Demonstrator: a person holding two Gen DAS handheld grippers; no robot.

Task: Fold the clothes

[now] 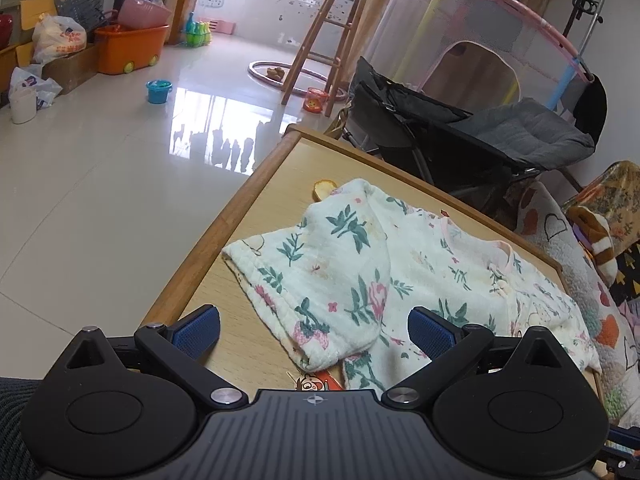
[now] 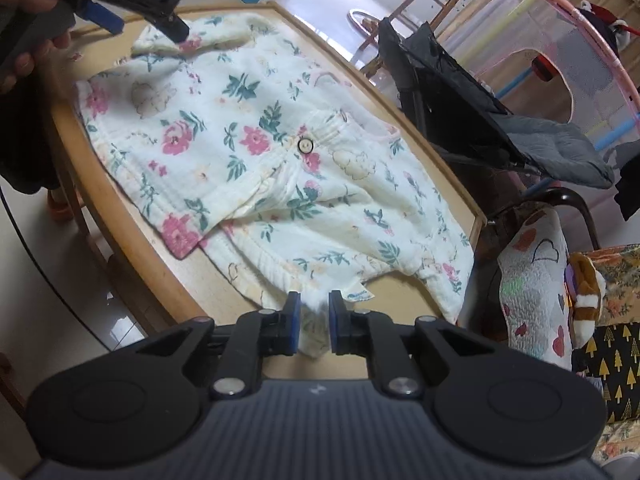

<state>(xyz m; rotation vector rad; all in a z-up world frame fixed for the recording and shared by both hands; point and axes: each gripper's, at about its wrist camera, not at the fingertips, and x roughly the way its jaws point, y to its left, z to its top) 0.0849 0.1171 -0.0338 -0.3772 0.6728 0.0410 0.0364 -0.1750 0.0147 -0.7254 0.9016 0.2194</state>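
Left gripper (image 1: 314, 330) is hovering with its blue pads spread wide and nothing between them, just above the folded-over sleeve of the floral garment (image 1: 360, 272) near the counter's (image 1: 224, 216) left edge; in the right wrist view that same gripper (image 2: 148, 16) is showing at the far left corner, held in a person's hand (image 2: 24, 32), with one fingertip at or just over the sleeve, and contact cannot be told. A floral garment (image 2: 256, 152), cream with pink flowers and green leaves, is lying spread across most of the wooden counter (image 2: 120, 216), one front panel lapping over the other and a round button (image 2: 305, 145) sitting near its middle. Right gripper (image 2: 314, 322) is pinching a bunched bit of the garment's hem at the near edge of the counter, its pads nearly together with white cloth squeezed between them. Beyond the counter's far right edge a dark folded stroller (image 2: 480, 116) is standing, and a patterned quilt (image 2: 532, 292) is lying off the right corner.
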